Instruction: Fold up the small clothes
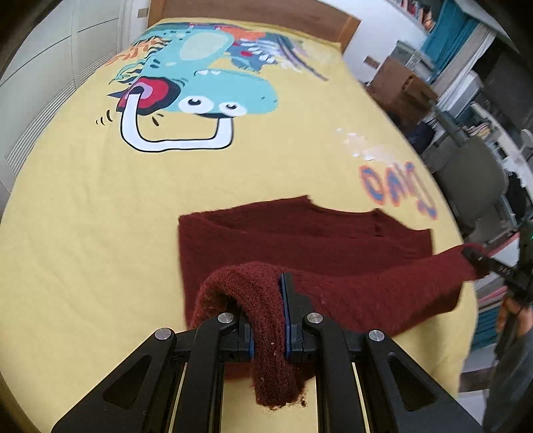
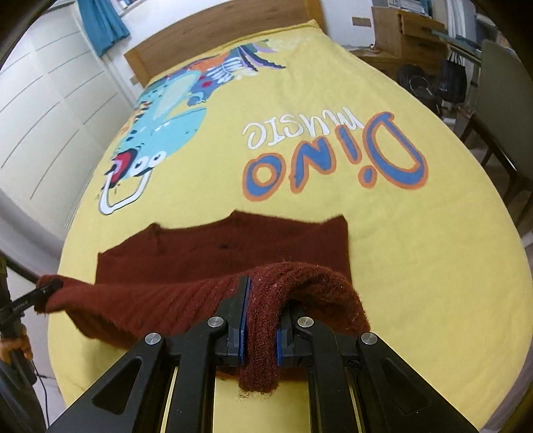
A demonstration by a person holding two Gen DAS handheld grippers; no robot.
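A dark red knitted garment [image 1: 299, 239] [image 2: 233, 249] lies on the yellow bedspread, its near edge lifted off the bed. My left gripper [image 1: 269, 319] is shut on one near corner, with a thick roll of knit pinched between its blue pads and hanging below them. My right gripper [image 2: 260, 319] is shut on the other near corner in the same way. The lifted edge stretches between the two grippers; the far part still rests flat on the bed. Each gripper shows at the edge of the other's view, the right gripper [image 1: 479, 259] and the left gripper [image 2: 46, 289].
The yellow bedspread [image 1: 100, 233] [image 2: 416, 266] bears a dinosaur print and the words "Dino music". A wooden headboard [image 2: 216, 30] is at the far end. White cupboards [image 2: 50, 116] stand on one side; chairs, boxes and bags [image 1: 466, 160] stand on the other.
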